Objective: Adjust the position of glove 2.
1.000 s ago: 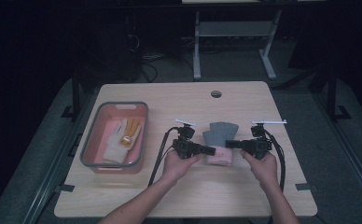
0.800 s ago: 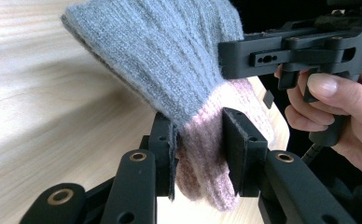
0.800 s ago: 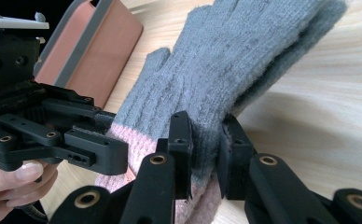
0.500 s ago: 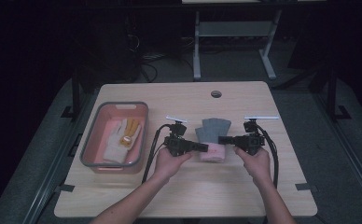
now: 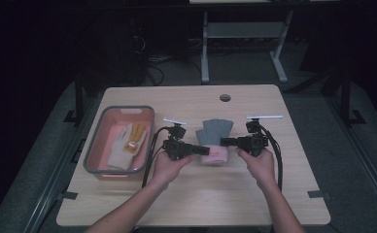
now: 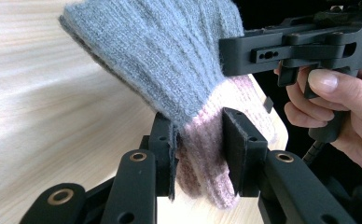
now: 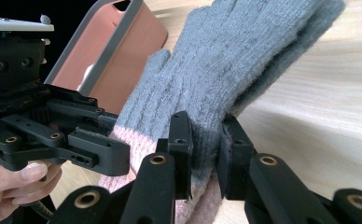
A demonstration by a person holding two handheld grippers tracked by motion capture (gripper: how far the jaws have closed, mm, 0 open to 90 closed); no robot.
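Observation:
A grey knitted glove with a pink cuff [image 5: 214, 140] hangs between both grippers just above the middle of the wooden table [image 5: 191, 199]. My left gripper [image 5: 202, 150] is shut on the cuff's left side; its view shows the pink cuff [image 6: 202, 154] pinched between the pads, with the grey fingers [image 6: 165, 60] reaching away. My right gripper [image 5: 227, 141] is shut on the right side, where cuff meets grey knit [image 7: 202, 140]. The two grippers point at each other, each held in a hand.
A pink bin with a grey rim [image 5: 99, 160] stands at the table's left, holding a white and yellow glove [image 5: 126, 143]. A round cable hole [image 5: 225, 97] sits near the far edge. Table legs [image 5: 205, 53] stand on the dark floor beyond.
Both hands have carried the glove to the left and slightly away from me, lifting it a little. Both grips stay unchanged.

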